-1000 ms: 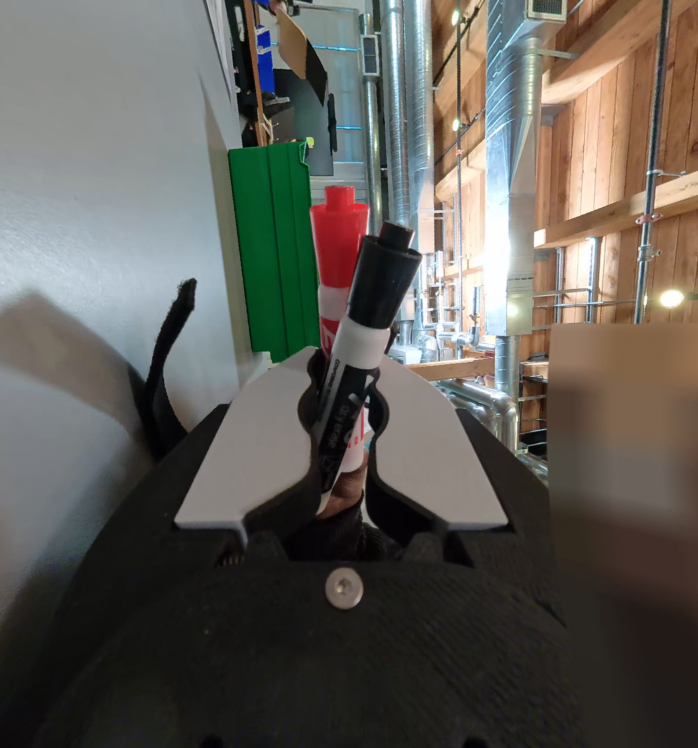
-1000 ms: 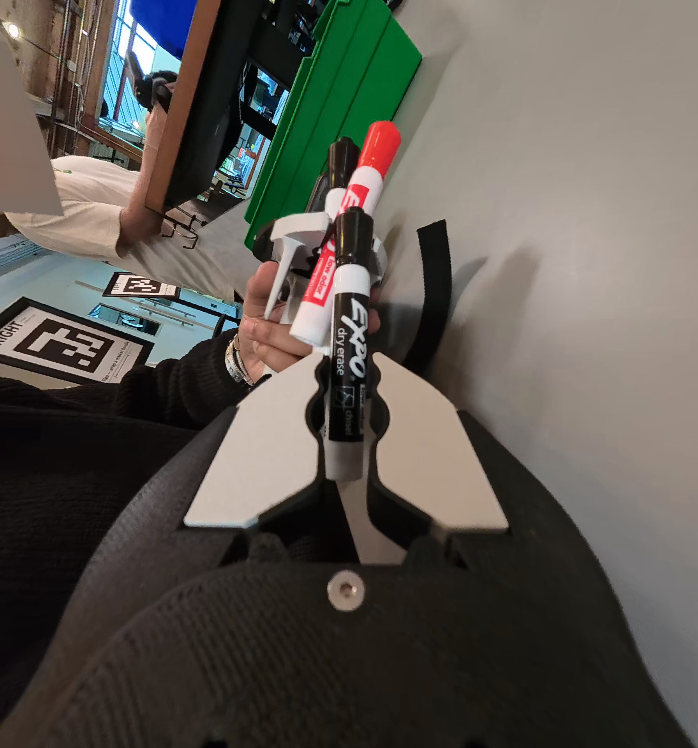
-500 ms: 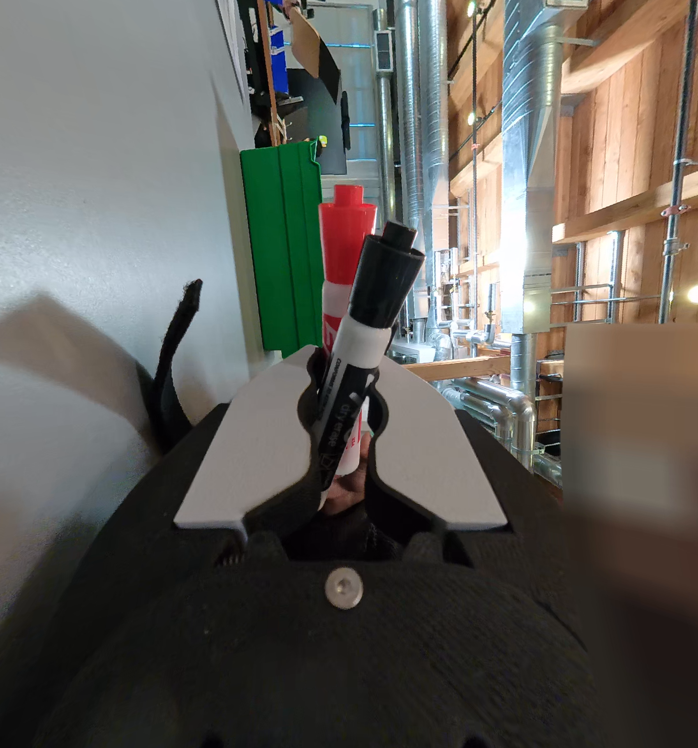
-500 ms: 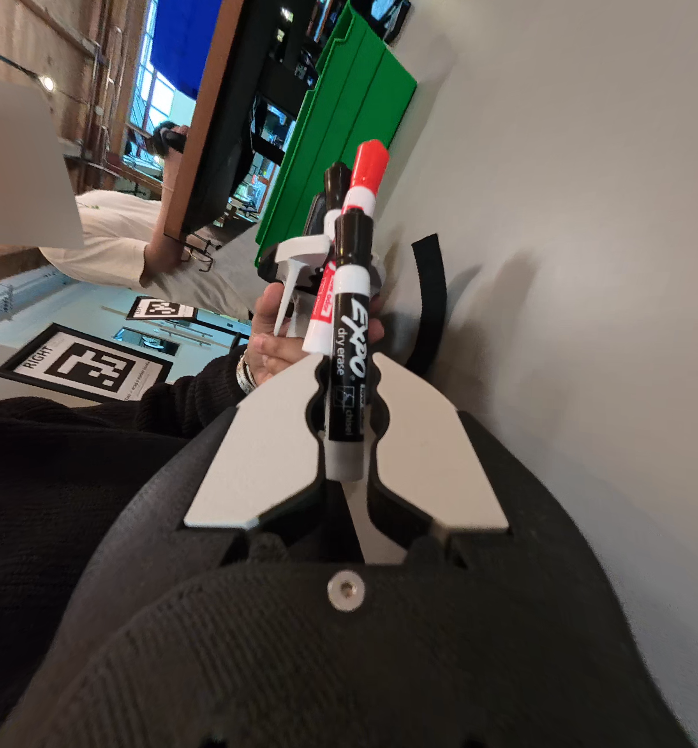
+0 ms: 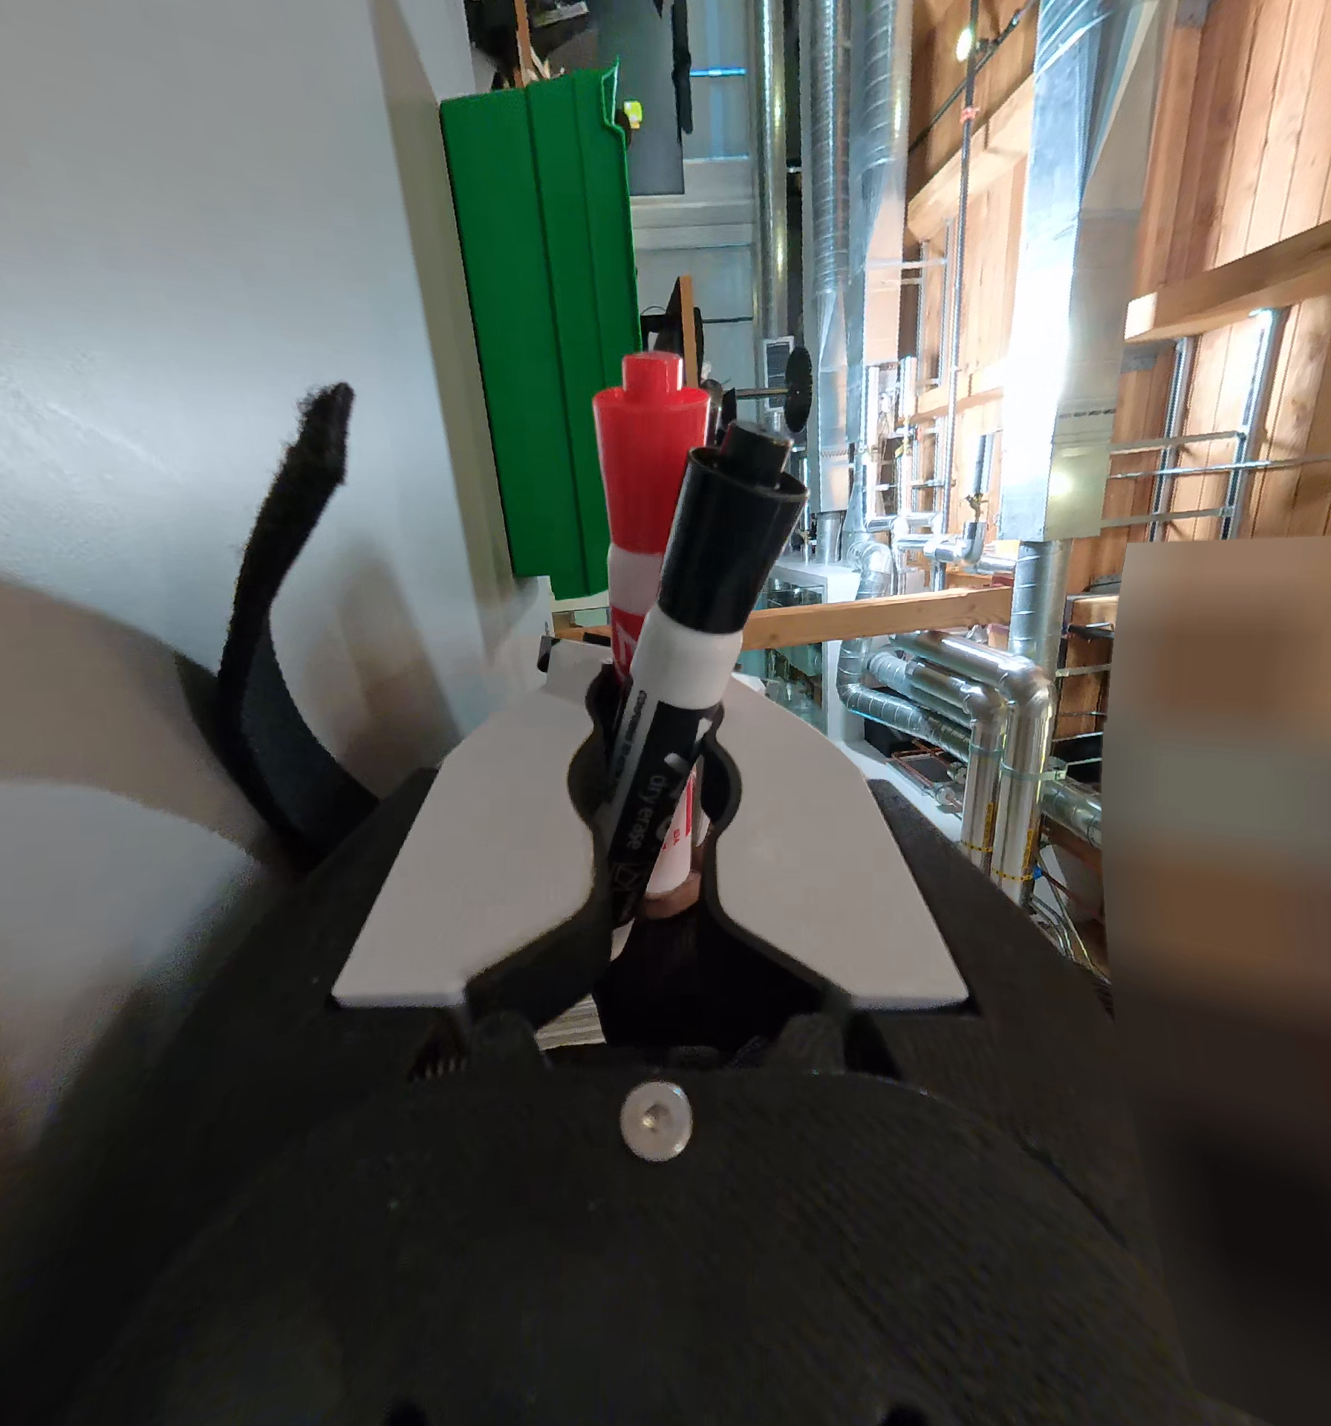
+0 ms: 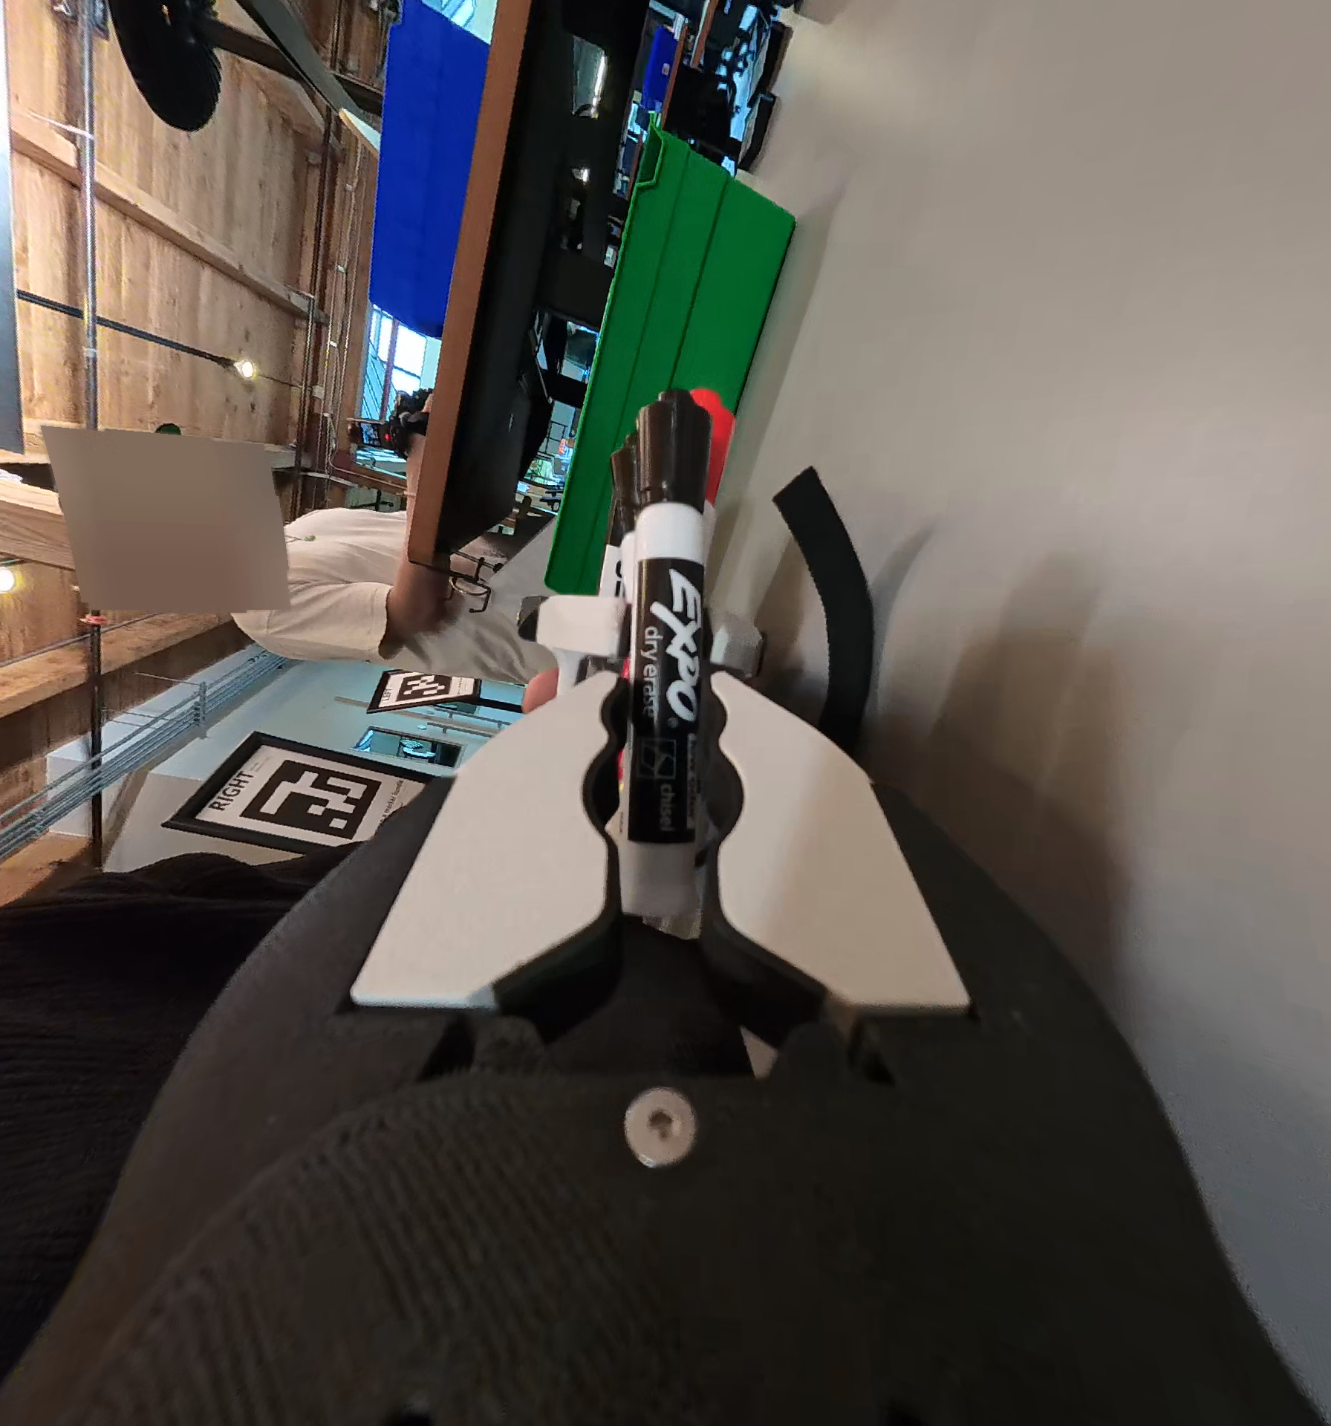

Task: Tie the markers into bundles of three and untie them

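Markers (image 5: 693,617) clamped in left claw (image 5: 651,760), right claw (image 6: 662,741)

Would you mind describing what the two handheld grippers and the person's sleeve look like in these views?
Both the left gripper and the right gripper look alike: a bulky black body with ribbed, layered texture, one silver screw at its centre, and two flat light-grey fingers with black, wavy inner edges. In the right wrist view, a black knitted sleeve shows beside the gripper body. No cables are visible.

Workshop or industrial lab hall around me: timber plank walls (image 5: 1226,270), bare silver ducts (image 5: 824,231) and pipework (image 5: 956,694), printed fiducial marker boards (image 6: 307,795), a green bin (image 6: 678,324) on my grey worktable (image 6: 1071,386).
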Motion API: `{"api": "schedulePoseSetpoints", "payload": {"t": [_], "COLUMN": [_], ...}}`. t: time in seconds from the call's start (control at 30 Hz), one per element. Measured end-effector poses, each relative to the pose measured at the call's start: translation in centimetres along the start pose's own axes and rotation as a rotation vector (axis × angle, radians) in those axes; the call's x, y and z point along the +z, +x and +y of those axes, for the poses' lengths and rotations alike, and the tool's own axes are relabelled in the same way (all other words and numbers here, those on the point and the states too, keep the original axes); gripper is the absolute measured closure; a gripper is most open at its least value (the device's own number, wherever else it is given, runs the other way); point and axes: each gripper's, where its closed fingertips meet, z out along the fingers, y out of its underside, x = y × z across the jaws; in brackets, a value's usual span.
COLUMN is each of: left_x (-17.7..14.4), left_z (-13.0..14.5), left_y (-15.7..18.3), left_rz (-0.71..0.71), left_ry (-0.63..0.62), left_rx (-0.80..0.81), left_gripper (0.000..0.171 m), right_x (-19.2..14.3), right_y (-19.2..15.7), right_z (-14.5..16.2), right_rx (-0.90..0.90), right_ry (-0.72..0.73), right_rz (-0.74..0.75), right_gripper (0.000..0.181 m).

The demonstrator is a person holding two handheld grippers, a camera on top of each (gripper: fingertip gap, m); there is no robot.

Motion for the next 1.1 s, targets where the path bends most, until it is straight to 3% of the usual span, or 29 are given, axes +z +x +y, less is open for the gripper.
{"api": "schedulePoseSetpoints", "payload": {"t": [1.1], "left_x": [-0.8], "left_z": [-1.4], "left_y": [-0.5], "left_rz": [-0.025], "left_ry": [0.063], "left_rx": [-0.027], "left_gripper": [0.151], "right_x": [-0.5], "right_y": [0.0], "right_z": [-0.3], "right_rx": [-0.013], "right_ry": [0.0], "right_rz": [-0.007], "right_gripper": [0.163]}}
